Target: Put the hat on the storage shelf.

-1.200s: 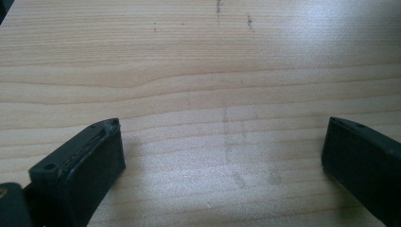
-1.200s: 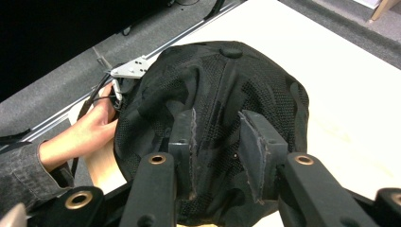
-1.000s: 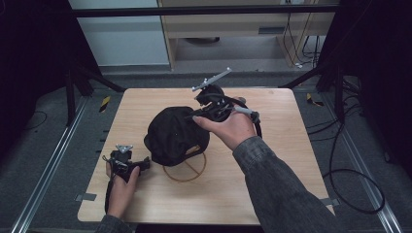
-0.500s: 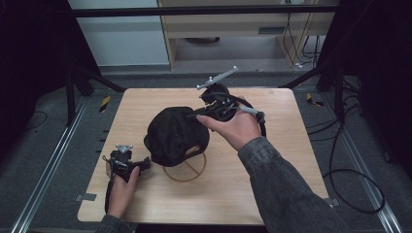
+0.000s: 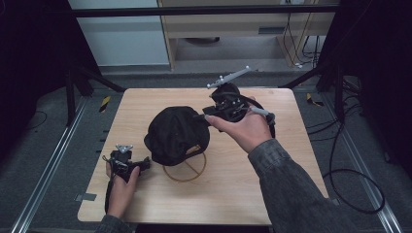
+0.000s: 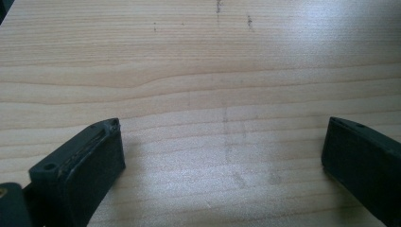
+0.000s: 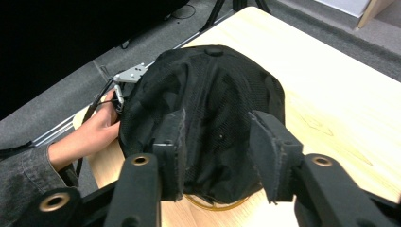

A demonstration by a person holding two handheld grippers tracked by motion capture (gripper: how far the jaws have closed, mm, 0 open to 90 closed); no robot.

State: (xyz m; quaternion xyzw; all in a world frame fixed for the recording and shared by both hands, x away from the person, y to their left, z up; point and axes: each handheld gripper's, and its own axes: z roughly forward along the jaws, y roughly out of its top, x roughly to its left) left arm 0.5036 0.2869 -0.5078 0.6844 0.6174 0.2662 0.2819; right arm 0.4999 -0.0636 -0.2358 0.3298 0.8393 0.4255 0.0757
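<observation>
A black mesh cap [image 5: 175,133] sits on a thin wooden ring stand [image 5: 187,171] in the middle of the wooden table [image 5: 243,189]. My right gripper [image 5: 208,113] hovers at the cap's right edge, pointed at it. In the right gripper view its jaws [image 7: 217,123] stand apart just above the cap [image 7: 208,90]; they have just been opening, and the pads press on nothing. My left gripper [image 5: 142,163] rests on the table at the front left, beside the cap. In the left gripper view its jaws [image 6: 222,137] are wide open over bare wood [image 6: 189,56].
Dark frame legs and metal floor rails flank the table. A cable [image 5: 340,174] trails off the right side onto the floor. A low shelf unit [image 5: 228,29] stands beyond the far edge. In the right gripper view the left hand [image 7: 90,132] lies next to the cap.
The right gripper has drawn a little to the right and up from the cap's crown, and its jaws have spread. The cap and the left gripper have stayed put.
</observation>
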